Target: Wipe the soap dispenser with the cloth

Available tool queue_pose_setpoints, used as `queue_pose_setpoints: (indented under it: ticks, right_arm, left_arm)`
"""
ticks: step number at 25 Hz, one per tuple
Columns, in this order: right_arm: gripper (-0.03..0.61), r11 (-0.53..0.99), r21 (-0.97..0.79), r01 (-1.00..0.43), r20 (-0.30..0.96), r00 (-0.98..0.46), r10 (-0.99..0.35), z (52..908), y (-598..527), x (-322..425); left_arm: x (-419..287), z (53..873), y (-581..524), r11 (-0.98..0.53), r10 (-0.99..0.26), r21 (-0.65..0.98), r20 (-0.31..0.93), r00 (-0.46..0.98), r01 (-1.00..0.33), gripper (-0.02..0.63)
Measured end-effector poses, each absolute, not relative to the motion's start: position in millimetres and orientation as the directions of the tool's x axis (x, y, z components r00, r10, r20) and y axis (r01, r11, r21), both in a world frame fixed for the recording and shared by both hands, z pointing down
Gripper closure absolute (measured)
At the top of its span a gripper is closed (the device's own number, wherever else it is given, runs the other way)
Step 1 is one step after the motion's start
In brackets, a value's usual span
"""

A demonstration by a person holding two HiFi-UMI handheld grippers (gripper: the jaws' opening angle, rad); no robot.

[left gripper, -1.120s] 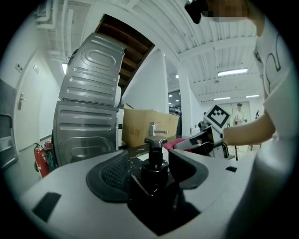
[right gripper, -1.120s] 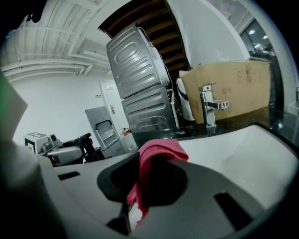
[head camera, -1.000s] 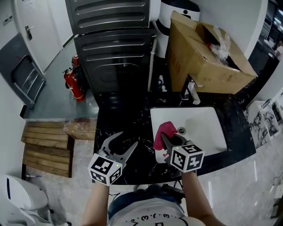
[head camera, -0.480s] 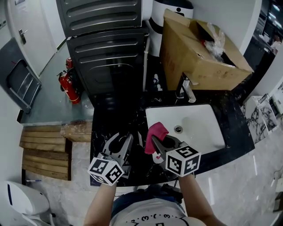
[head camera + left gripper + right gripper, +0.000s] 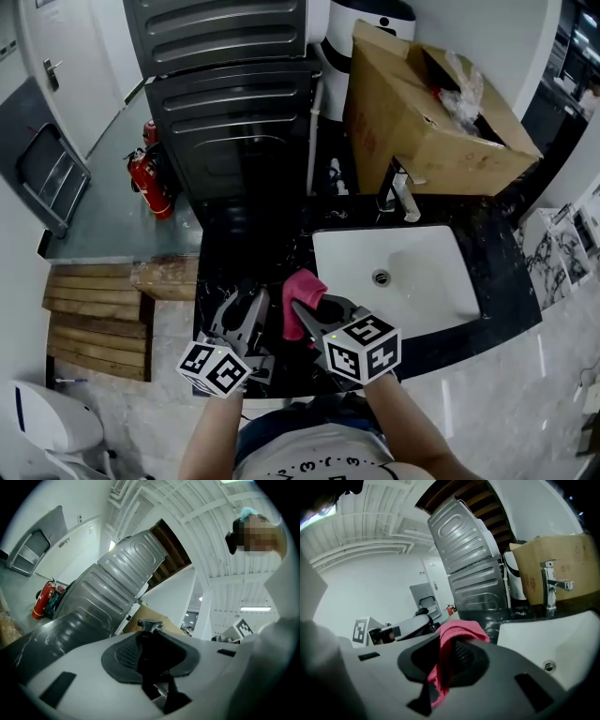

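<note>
My left gripper is low over the black counter, left of the sink. Its jaws have just been closing and are now shut on a dark soap dispenser. The dispenser's pump head sticks up past the pads. In the head view the dispenser is lost against the black counter. My right gripper is shut on a pink cloth, which bunches above the jaws and hangs down between them. The cloth is close beside the left gripper's fingers; contact with the dispenser does not show.
A white sink with a chrome faucet lies to the right. An open cardboard box stands behind it. Dark ribbed appliances back the counter. On the floor at left are a red fire extinguisher and wooden pallets.
The left jaws went from wide open to closed on the dispenser, and the gripper rolled. The right gripper carried the pink cloth left, from over the sink's edge to beside the left gripper.
</note>
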State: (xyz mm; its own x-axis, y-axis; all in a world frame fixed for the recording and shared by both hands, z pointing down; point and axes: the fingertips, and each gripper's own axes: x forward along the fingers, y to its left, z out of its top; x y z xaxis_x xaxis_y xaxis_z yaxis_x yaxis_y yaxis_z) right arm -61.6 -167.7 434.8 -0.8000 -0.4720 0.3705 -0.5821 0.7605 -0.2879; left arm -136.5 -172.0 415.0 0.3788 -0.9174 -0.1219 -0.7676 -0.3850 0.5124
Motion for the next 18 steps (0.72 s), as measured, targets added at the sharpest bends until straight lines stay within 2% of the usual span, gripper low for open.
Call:
queue_pose_setpoints:
  ticks: [4, 10, 14, 18]
  right_arm:
    - [0.53, 0.721, -0.264, -0.64, 0.469, -0.739, -0.484, 468, -171, -48]
    - [0.529, 0.687, -0.252, -0.682, 0.524, -0.692, -0.496, 487, -176, -36]
    - [0.529, 0.692, -0.286, -0.663, 0.421, -0.735, -0.531, 457, -183, -43]
    - [0.529, 0.74, -0.306, -0.599, 0.33, -0.796, -0.508, 425, -191, -68]
  left_arm:
    - [-149, 418, -171, -0.359, -0.928, 0.569, -0.131, 0.35, -0.74, 0.509]
    - [-142, 417, -172, -0.377, -0.921, 0.526, -0.124, 0.37, -0.762, 0.508]
    - [-147, 419, -171, -0.372, -0.922, 0.536, -0.122, 0.367, -0.757, 0.508]
    - [-153, 421, -169, -0.355, -0.927, 0.563, -0.11, 0.358, -0.746, 0.508]
